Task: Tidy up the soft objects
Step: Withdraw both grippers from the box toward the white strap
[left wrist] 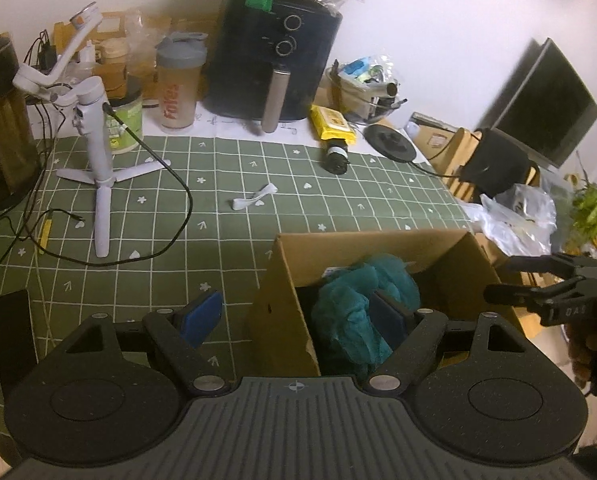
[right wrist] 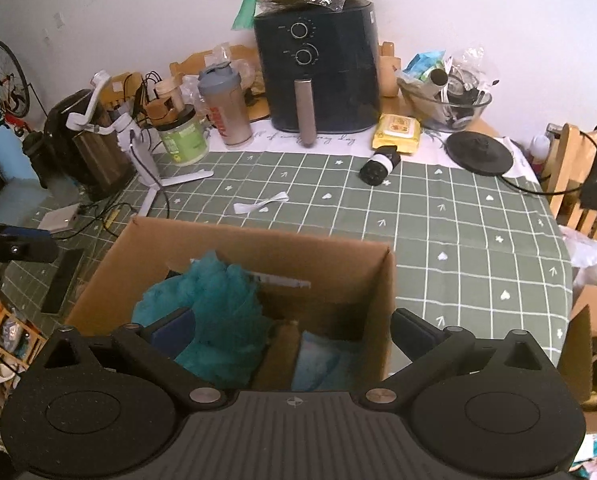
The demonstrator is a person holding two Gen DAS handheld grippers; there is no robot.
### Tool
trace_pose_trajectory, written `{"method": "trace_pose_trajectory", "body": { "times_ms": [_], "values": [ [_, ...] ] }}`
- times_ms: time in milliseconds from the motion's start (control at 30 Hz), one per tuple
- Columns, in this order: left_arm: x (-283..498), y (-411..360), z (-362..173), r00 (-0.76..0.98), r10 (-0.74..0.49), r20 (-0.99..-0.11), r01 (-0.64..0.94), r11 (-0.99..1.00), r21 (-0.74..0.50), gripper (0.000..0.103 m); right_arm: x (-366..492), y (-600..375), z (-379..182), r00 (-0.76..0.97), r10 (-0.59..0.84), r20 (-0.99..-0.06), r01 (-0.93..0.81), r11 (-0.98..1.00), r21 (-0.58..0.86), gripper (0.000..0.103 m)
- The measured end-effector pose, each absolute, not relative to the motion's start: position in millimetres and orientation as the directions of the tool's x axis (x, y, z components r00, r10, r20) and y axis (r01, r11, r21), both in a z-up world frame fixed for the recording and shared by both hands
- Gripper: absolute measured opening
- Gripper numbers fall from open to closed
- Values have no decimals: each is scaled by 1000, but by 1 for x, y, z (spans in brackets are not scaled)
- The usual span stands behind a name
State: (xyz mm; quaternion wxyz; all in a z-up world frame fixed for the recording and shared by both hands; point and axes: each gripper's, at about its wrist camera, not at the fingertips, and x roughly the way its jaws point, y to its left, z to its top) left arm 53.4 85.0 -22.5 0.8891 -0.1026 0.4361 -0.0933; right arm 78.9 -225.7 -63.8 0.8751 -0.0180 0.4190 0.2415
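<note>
Left wrist view shows the left gripper [left wrist: 294, 318] with its jaws spread wide, straddling the near wall of the cardboard box [left wrist: 282, 280] and clamping nothing, while the teal fluffy cloth [left wrist: 354, 312] already lies inside. Right wrist view shows the right gripper [right wrist: 290, 330] also spread apart and empty, one finger inside the box beside the teal cloth and one outside its right wall, with a pale blue cloth [right wrist: 318, 360] in the neighbouring section. By my reading most of the sorting is done; only a white strip [right wrist: 260, 203] lies loose on the green tablecloth [right wrist: 458, 220].
</note>
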Motion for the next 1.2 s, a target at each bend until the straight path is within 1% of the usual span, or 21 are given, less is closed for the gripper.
{"method": "trace_pose_trajectory", "body": {
  "times_ms": [333, 600, 867, 1200],
  "values": [
    [69, 84, -30, 568, -245, -786, 64, 965, -254, 81, 102, -236, -66, 486, 382, -786, -423, 890, 171, 103],
    [89, 74, -27, 553, -259, -792, 112, 965, -237, 81, 126, -248, -65, 461, 358, -812, -404, 899, 167, 103],
    [116, 63, -23, 537, -231, -811, 131, 973, -191, 81, 150, -262, -63, 449, 365, -816, -400, 898, 183, 103],
    [143, 58, -26, 522, -201, -829, 132, 979, -154, 81, 181, -269, -63, 439, 373, -817, -447, 880, 161, 103]
  ]
}}
